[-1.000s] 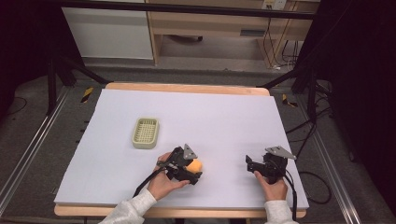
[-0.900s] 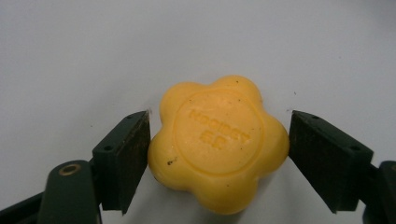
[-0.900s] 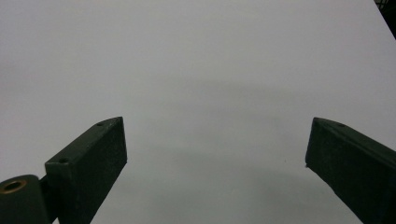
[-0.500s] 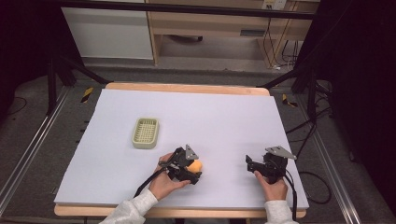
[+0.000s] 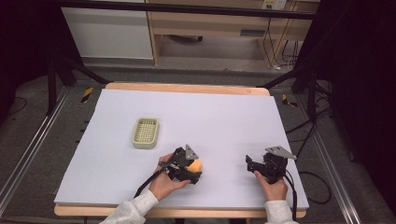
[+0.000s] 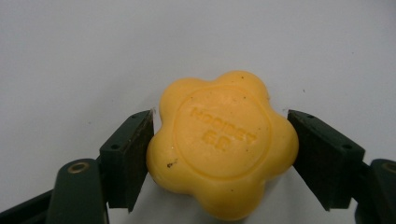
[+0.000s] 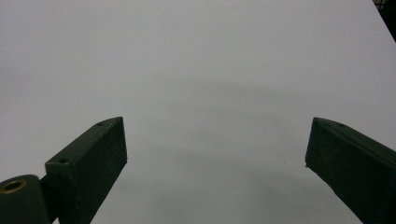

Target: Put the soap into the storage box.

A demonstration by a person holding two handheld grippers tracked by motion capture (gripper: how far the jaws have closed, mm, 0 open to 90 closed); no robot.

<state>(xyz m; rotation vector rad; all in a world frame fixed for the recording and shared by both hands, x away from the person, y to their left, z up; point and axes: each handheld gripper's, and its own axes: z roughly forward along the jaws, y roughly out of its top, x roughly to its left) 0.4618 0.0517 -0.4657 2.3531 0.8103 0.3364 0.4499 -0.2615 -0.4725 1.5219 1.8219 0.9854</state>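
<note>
A yellow flower-shaped soap bar (image 6: 224, 144) with embossed lettering lies on the white table sheet (image 5: 215, 116). My left gripper (image 6: 219, 140) is shut on it, one jaw pressed against each side. In the high view the soap (image 5: 196, 165) shows as an orange-yellow spot at the tip of the left gripper (image 5: 192, 171), near the table's front middle. My right gripper (image 5: 250, 164) rests at the front right, pointing left. Its jaws stand wide apart in the right gripper view (image 7: 215, 154), with only bare sheet between them.
A pale green slotted soap dish (image 5: 145, 133) sits on the sheet to the left of and behind the left gripper. The wooden table edge (image 5: 187, 87) runs along the back. Black frame legs and cables flank the table on the floor.
</note>
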